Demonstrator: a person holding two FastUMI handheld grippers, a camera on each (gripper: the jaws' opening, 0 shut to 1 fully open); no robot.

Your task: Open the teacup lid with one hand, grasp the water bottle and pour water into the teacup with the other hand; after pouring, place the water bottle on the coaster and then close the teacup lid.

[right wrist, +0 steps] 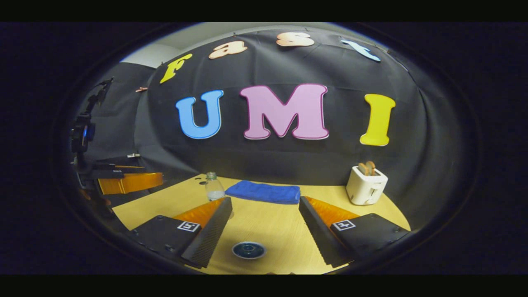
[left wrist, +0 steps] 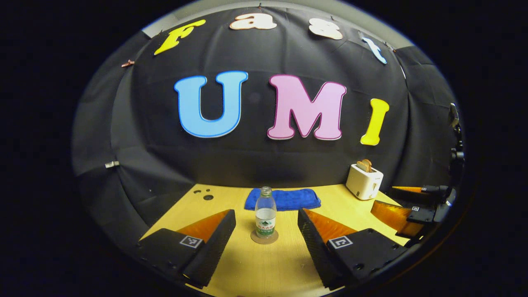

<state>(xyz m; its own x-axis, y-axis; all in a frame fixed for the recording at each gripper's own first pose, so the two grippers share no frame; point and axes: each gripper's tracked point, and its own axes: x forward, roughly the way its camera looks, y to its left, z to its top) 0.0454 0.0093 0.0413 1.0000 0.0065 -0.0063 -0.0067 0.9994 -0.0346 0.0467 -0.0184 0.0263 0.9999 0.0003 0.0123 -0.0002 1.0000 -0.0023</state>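
My water bottle (left wrist: 265, 212), clear with a green label and partly full, stands upright on the round coaster (left wrist: 264, 237) at lower centre, between my left gripper's (left wrist: 267, 222) spread fingers. My right gripper (right wrist: 265, 218) is spread too, the teacup lid (right wrist: 248, 250) between its fingers. Behind lie a blue towel (left wrist: 283, 199) and a white toaster (left wrist: 364, 181) holding toast.

One water bottle (left wrist: 265, 213), one coaster (left wrist: 264, 237), one teacup (right wrist: 248, 250), one toaster (left wrist: 364, 181), one cloth (left wrist: 284, 199).
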